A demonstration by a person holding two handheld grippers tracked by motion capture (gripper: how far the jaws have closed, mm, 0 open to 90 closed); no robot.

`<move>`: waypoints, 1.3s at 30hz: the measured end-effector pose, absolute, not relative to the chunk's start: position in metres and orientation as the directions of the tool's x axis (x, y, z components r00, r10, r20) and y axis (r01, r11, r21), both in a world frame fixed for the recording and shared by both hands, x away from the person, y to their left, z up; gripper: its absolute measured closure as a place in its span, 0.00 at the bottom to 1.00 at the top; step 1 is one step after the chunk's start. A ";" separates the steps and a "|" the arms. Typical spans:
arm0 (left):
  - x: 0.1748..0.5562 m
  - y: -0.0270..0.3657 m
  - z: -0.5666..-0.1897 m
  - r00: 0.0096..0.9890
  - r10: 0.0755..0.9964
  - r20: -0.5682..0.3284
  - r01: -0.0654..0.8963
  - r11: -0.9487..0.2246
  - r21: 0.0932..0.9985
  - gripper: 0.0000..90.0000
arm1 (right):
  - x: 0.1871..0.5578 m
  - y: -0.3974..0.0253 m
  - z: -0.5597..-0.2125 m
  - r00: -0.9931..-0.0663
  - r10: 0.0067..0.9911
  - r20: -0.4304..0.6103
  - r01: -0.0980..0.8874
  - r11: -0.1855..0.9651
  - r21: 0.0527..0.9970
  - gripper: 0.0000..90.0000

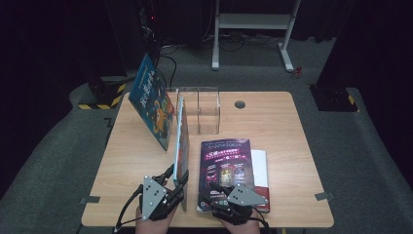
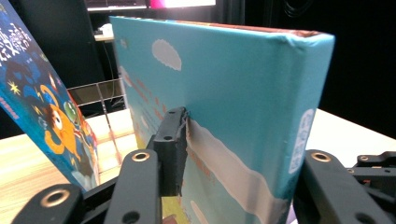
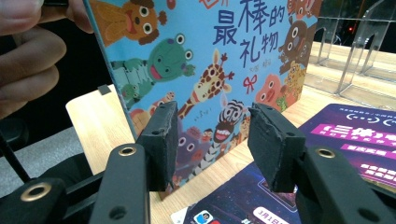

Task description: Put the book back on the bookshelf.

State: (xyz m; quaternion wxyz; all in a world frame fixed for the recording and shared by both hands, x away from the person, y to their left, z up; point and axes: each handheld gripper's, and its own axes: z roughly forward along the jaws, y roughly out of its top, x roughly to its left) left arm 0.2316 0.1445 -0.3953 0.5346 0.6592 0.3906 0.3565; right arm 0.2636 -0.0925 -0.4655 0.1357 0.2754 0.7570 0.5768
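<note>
You're standing the turquoise picture book (image 2: 243,93) upright, left gripper (image 1: 176,181) clamped on its spine edge, right gripper (image 3: 212,140) wide and empty — next, slide it toward the clear rack (image 1: 207,109).

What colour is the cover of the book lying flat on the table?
The flat book has a dark purple cover with pink and white text. It shows best in the high view.

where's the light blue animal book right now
In the high view the light blue book stands upright on edge left of centre, clamped by the left gripper, between the leaning dark blue book and the flat purple book.
</note>
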 end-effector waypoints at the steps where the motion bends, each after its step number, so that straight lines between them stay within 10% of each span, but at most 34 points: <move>1: 0.232 0.145 -0.395 0.440 0.896 0.051 0.135 -0.122 0.983 0.65 | 0.264 -0.093 -0.465 -0.810 0.575 0.112 0.261 0.183 0.948 0.59; 39: 0.242 0.196 -0.390 0.386 0.920 0.069 0.140 -0.133 0.981 0.83 | 0.266 -0.094 -0.468 -0.802 0.589 0.104 0.265 0.194 0.945 0.59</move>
